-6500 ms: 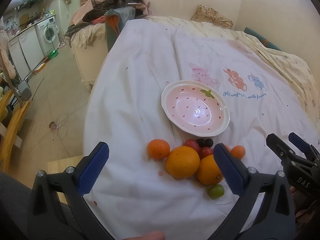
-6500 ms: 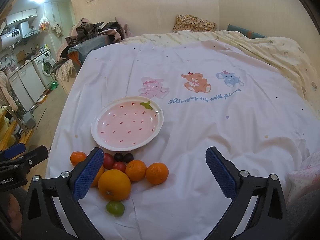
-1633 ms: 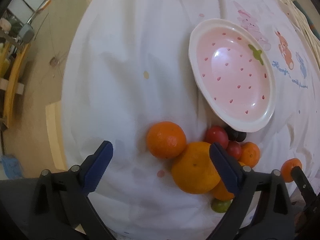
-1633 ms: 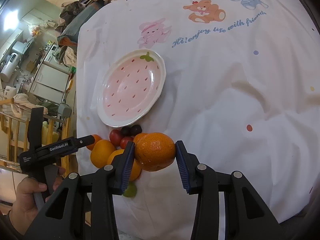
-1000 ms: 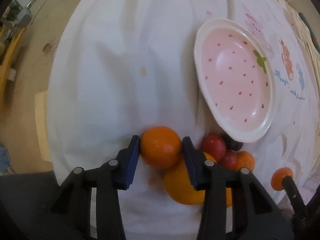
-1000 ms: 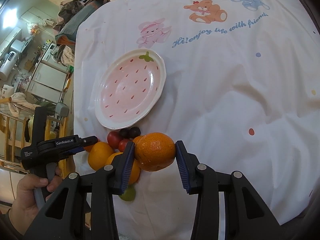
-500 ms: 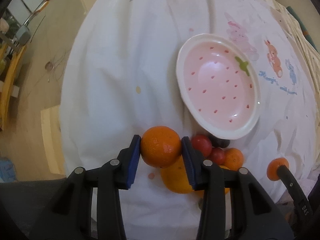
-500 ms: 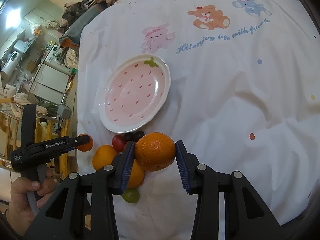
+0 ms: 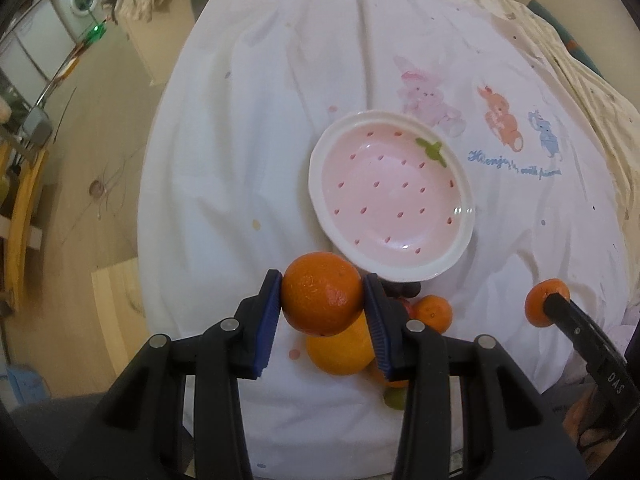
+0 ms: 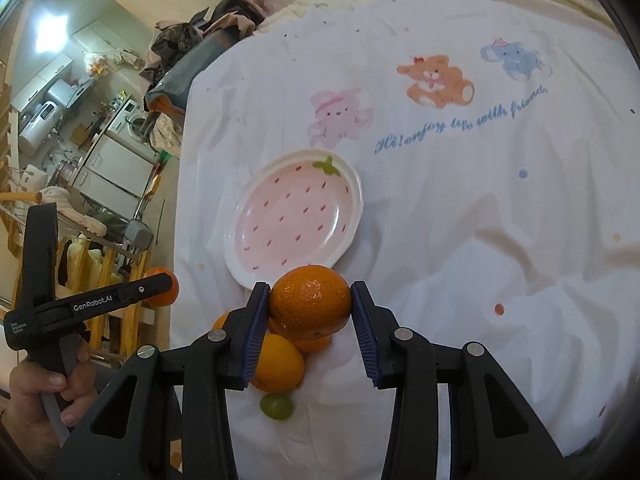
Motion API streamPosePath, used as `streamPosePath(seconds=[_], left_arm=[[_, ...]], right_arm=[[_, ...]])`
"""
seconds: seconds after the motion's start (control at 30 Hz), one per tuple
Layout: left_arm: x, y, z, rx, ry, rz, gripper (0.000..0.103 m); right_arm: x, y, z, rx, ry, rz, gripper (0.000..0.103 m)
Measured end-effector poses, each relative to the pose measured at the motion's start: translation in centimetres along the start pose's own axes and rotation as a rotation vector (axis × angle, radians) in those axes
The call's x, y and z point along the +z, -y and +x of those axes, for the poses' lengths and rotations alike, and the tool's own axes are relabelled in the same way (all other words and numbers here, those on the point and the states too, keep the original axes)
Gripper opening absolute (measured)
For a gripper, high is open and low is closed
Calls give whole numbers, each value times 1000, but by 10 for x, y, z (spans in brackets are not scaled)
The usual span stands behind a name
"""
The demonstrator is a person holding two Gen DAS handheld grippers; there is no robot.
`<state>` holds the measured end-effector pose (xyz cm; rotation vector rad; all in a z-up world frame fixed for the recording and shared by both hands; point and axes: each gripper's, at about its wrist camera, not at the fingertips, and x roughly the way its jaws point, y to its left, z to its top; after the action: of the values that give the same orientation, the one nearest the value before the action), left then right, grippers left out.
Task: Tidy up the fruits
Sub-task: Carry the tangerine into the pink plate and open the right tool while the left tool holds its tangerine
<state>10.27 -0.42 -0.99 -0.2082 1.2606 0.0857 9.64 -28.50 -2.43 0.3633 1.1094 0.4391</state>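
Note:
My left gripper (image 9: pixel 322 300) is shut on a tangerine (image 9: pixel 322 294), held above the white cloth just short of the pink strawberry plate (image 9: pixel 390 196). Under it lie a large orange (image 9: pixel 340 354), a small tangerine (image 9: pixel 432 314), red and dark small fruits partly hidden, and a green one (image 9: pixel 394 398). My right gripper (image 10: pixel 310 300) is shut on another tangerine (image 10: pixel 310 300), lifted near the plate (image 10: pixel 296 216); an orange (image 10: pixel 280 364) and a green fruit (image 10: pixel 276 406) lie below. The left gripper (image 10: pixel 160 286) shows at the left there with its tangerine.
The white cartoon-print cloth (image 10: pixel 480 200) covers a bed, with its left edge dropping to the floor (image 9: pixel 80 160). Piled clothes (image 10: pixel 192 48) sit at the far end. A hand (image 10: pixel 36 396) holds the left gripper's handle.
The left gripper has risen with its tangerine off the cloth, so the plate now sits farther below. The right gripper has lifted a little with its tangerine.

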Motion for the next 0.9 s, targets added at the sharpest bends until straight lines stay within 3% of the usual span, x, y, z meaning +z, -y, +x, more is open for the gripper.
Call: streamPosePath(seconds=[0.37,0.9], left_arm=[[34,4,4,0,31,40,36],[65,-3,33,-10,14,24,36]], right_arm=[[47,-18,-3,1,-1,-33,43],[103,-21,83,-46,-138,-89,43]])
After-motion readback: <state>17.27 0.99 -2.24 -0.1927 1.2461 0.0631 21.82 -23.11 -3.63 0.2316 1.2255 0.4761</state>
